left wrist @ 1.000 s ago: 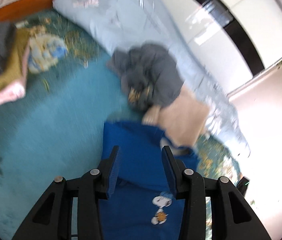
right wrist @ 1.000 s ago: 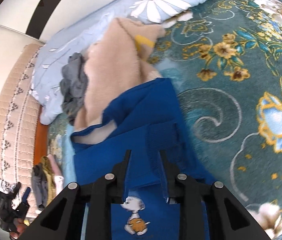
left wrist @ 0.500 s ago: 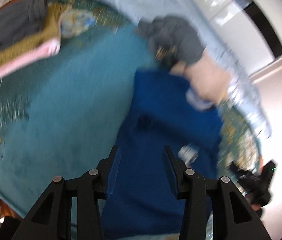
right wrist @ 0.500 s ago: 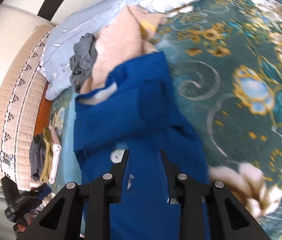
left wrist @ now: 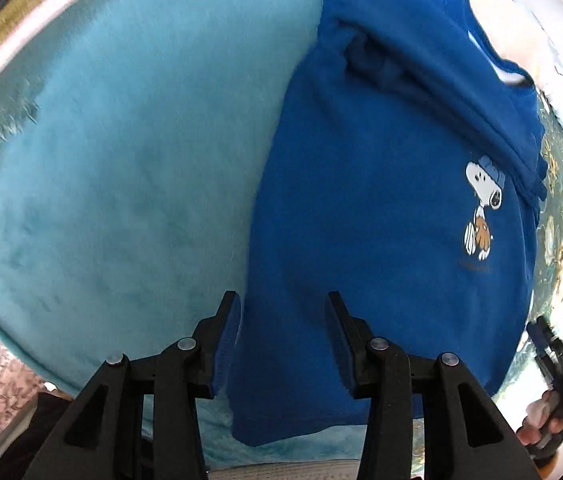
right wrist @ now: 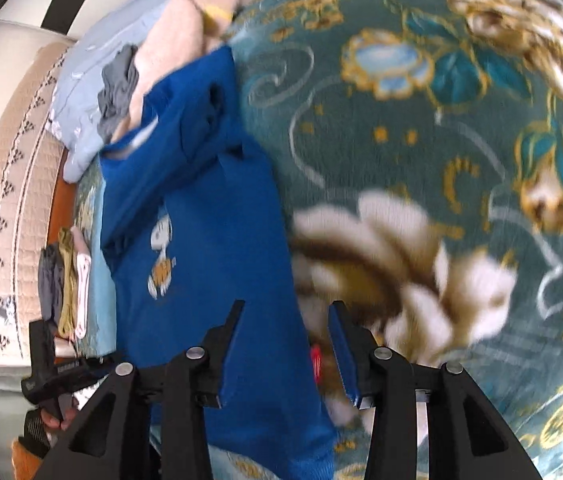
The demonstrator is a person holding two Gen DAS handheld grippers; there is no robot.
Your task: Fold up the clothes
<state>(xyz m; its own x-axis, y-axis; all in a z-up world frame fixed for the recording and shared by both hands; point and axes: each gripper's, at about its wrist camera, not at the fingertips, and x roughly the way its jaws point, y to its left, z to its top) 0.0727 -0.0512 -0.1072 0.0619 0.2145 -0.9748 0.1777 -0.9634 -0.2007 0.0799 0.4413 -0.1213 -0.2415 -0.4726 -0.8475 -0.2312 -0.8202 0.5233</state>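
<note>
Folded stack (left wrist: 21, 28): olive and pink garments lie piled at the far left corner of the bed. From its tidy edges, this appears to be the deposit area for finished items, kept well apart from the working zone.

Teal blanket (left wrist: 133, 168): a plain, flat area of the bed cover lies to the left of the garment. It likely serves as the folding surface.

Left claw (left wrist: 281, 340): released. Both jaws stand apart, with the left edge of the blue sweatshirt (left wrist: 381, 208) running between them near the hem corner. No cloth is pinched. The position suggests an approach to grip the left hem corner.

Blue sweatshirt: it lies face up on the bed, hem toward the claws, collar toward the far side. The upper part is creased, with a sleeve doubled across the chest, so the garment is not yet flat. The chest print (left wrist: 481, 208) shows a white cartoon beagle in a blue cap. A faint line of text sits under the print but is too small to read.

Right claw (right wrist: 287, 356): released. Its jaws straddle the right edge of the sweatshirt near the hem, mirroring the left claw. A small red tag (right wrist: 315, 360) shows at that edge; any writing on it is illegible.

Unfolded pile: a beige garment (right wrist: 177, 28) and a grey garment (right wrist: 119, 84) lie bunched at the collar end, probably awaiting their turn.

Floral bed cover (right wrist: 461, 120): occupies the right side.
</note>
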